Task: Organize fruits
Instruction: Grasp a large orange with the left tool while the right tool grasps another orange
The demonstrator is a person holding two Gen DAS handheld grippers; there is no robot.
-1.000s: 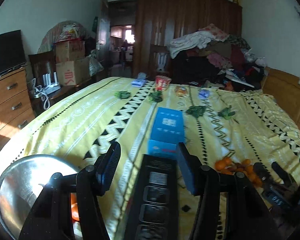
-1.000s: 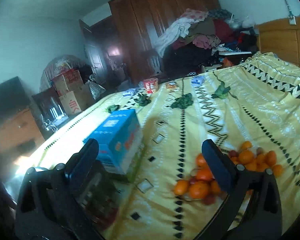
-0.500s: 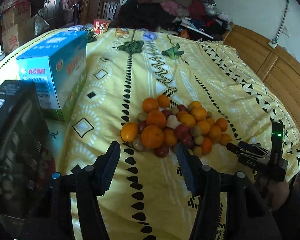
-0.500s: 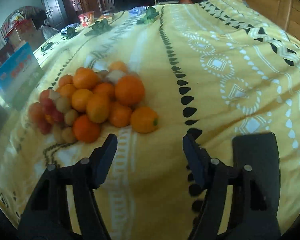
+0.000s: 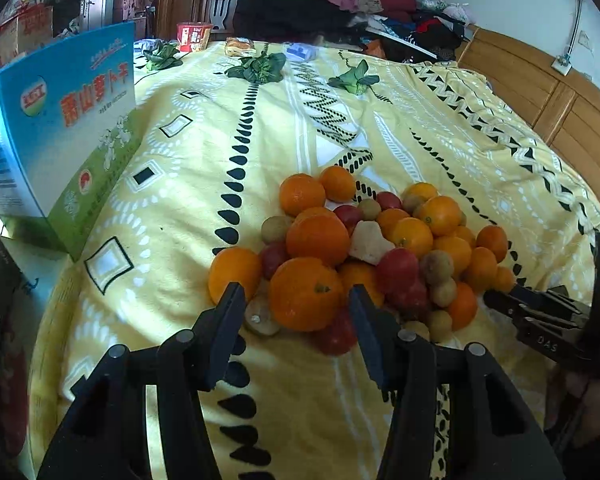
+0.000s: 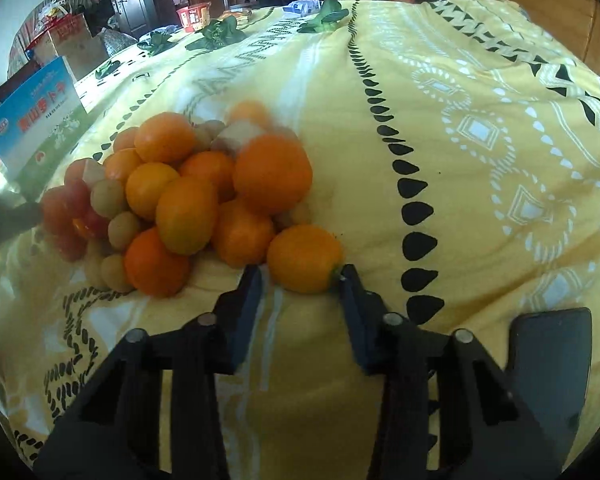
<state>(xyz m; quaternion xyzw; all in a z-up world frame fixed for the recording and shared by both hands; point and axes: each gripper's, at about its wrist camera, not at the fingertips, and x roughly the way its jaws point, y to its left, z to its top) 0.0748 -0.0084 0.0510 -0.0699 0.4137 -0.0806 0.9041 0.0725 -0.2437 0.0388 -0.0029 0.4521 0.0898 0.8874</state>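
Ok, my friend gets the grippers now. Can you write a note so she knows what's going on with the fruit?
Left hand-held gripper: open, its fingers either side of a front orange, not closed.
Right hand-held gripper: open, its fingers either side of the nearest orange at the pile's edge.
Fruit pile: oranges, red and small tan fruits heaped on the yellow bedspread; blue box stands to the left.
Done: nothing sorted.
Left: everything.
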